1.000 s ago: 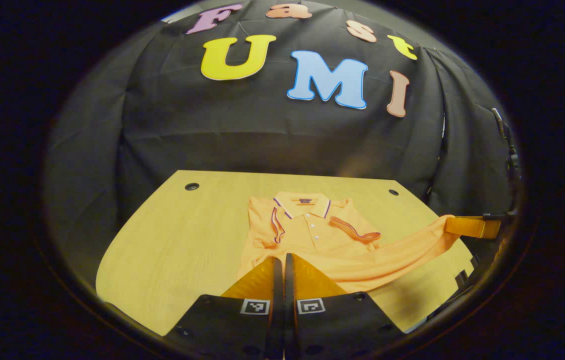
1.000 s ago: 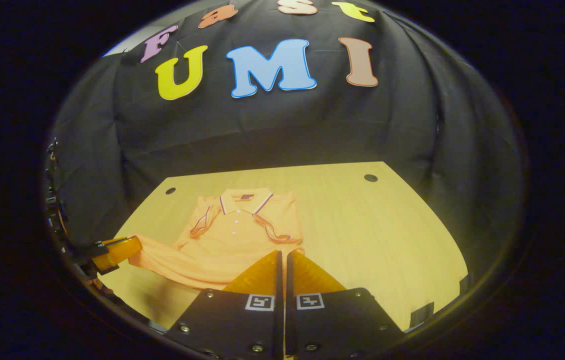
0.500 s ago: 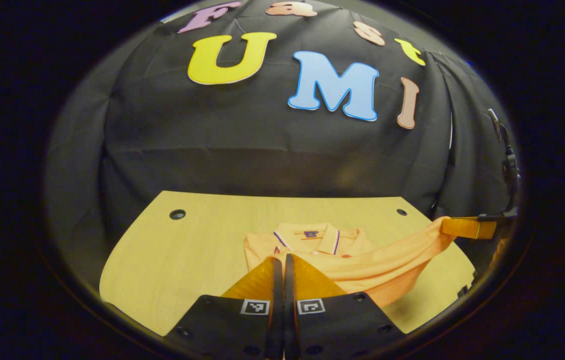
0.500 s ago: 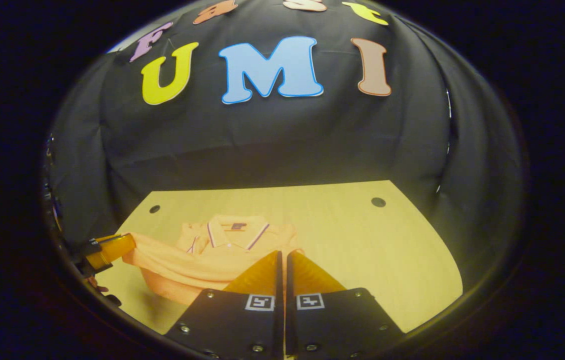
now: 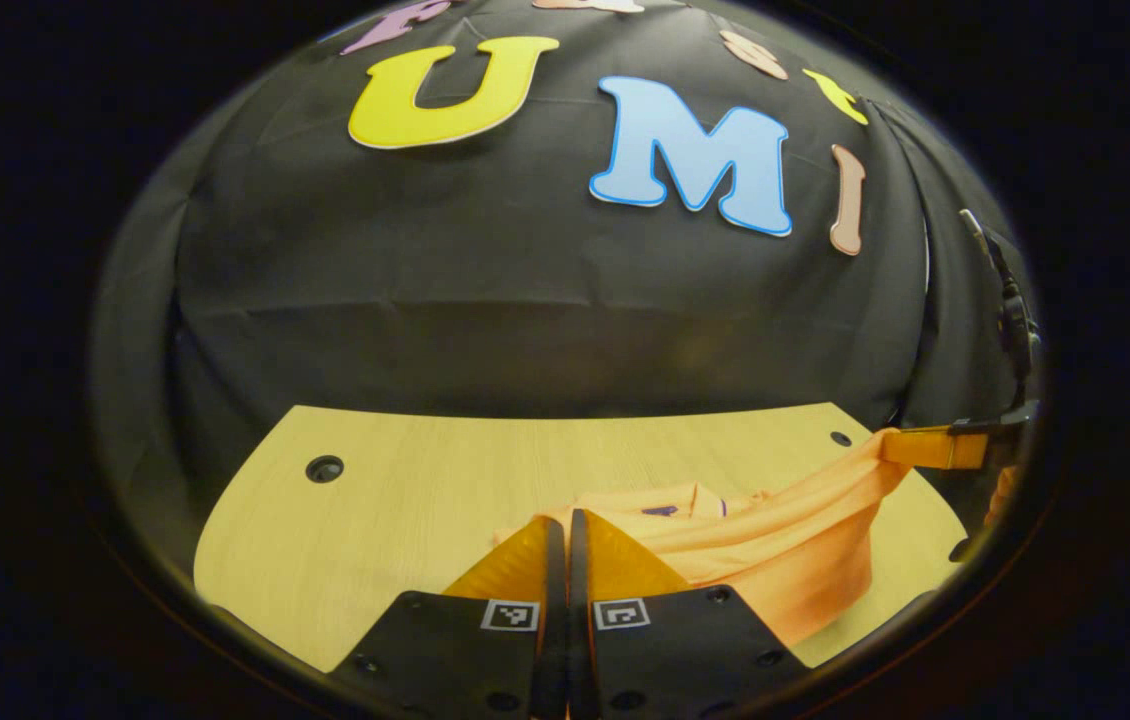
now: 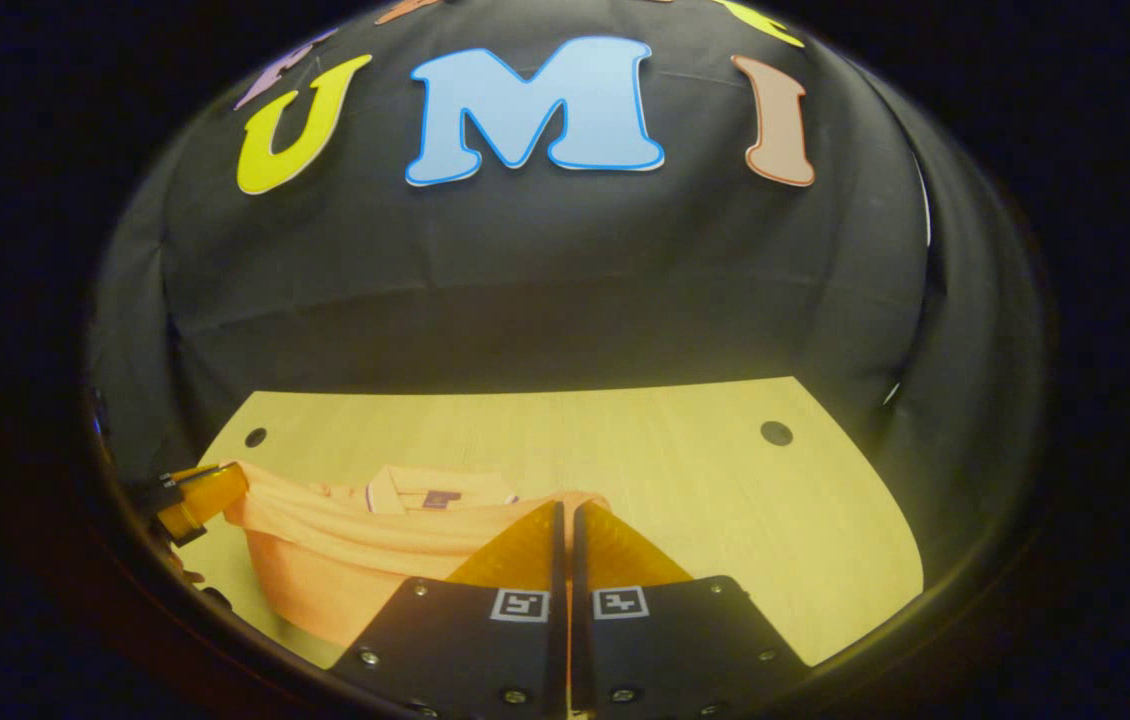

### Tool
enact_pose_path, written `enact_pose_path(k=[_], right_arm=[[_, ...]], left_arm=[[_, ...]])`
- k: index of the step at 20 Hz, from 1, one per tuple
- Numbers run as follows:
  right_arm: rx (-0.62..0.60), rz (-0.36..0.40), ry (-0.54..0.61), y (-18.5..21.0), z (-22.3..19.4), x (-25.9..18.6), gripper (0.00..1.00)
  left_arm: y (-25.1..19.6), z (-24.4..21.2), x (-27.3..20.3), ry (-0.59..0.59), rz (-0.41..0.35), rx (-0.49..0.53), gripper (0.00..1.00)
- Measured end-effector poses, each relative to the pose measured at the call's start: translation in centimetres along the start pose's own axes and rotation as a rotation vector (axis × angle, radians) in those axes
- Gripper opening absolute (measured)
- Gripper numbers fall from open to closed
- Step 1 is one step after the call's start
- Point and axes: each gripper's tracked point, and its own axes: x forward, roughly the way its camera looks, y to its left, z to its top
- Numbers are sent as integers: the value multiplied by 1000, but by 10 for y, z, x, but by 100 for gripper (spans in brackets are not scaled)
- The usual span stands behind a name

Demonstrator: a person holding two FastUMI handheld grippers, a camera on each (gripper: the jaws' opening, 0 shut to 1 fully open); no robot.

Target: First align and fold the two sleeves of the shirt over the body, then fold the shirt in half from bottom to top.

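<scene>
With both the left gripper [image 5: 566, 520] and right gripper [image 6: 566, 512] pinched on the shirt [image 6: 345, 570] hem, carry it level toward the collar [image 6: 440, 488] ahead of the jaws.

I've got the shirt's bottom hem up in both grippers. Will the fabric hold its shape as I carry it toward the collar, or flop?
Likely flop: the shirt sags in a curve between the left gripper and the right gripper. It looks thin and light, so it should lift easily. The hanging fold may drag on the table and bunch unless the hem is kept taut.
</scene>
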Motion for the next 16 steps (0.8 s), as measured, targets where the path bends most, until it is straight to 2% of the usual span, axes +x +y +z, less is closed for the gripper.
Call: enact_pose_path(k=[5, 10, 11, 13, 16], right_arm=[[-33, -42, 45, -1, -2, 48, 2], [-46, -62, 109, -1, -24, 85, 2], [-46, -63, 124, 1, -29, 89, 6], [-60, -63, 141, 3, -37, 95, 3], [-99, -65, 156, 7, -45, 95, 7]], left_arm=[[9, -9, 47, 18, -6, 26, 5], [17, -31, 81, 40, 1, 38, 6], [19, -36, 85, 47, 6, 37, 7], [21, -40, 87, 61, 19, 36, 7], [24, -51, 89, 91, 35, 42, 13]])
